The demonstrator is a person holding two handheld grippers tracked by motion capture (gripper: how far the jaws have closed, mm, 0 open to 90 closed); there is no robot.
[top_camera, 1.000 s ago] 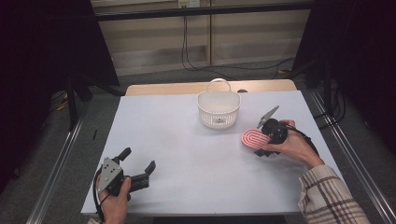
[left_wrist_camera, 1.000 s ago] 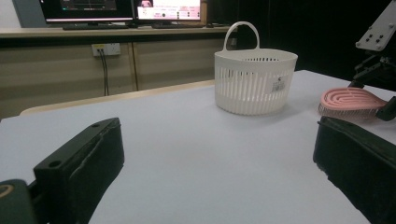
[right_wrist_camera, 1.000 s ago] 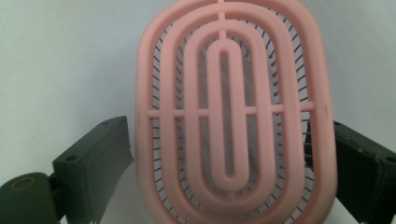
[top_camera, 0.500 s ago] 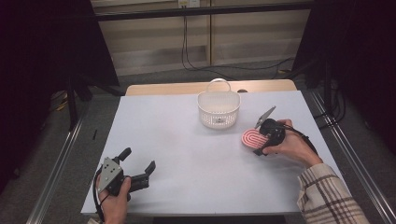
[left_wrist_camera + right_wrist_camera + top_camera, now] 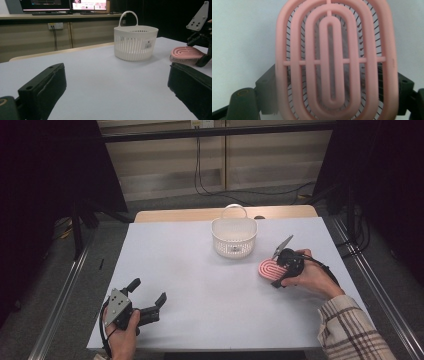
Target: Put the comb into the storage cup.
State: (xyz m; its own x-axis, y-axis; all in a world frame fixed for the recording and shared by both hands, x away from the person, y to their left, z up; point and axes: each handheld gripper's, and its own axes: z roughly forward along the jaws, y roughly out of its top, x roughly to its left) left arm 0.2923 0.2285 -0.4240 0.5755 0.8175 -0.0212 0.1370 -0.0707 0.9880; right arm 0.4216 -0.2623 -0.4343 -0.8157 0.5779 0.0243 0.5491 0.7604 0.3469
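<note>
A pink oval hairbrush [image 5: 269, 268] lies bristles down on the white table [image 5: 200, 285], to the right of a white slotted basket [image 5: 234, 237]. My right gripper [image 5: 274, 274] straddles the brush from its near-right end. Its jaws have just been closing and now rest against both long sides of the brush [image 5: 334, 60]. My left gripper [image 5: 147, 291] rests near the table's front-left corner, jaws wide apart with nothing between them. From the left gripper view the basket [image 5: 136, 42] stands ahead and the brush [image 5: 186, 53] lies to its right.
The basket has a loop handle at its far rim and stands mid-table toward the back. A wooden strip [image 5: 180, 215] runs behind the table's far edge. Metal rails [image 5: 65, 295] flank the table on both sides.
The right gripper's jaws have drawn in onto the sides of the pink brush. Both hands have kept their places, and the left gripper is unchanged.
</note>
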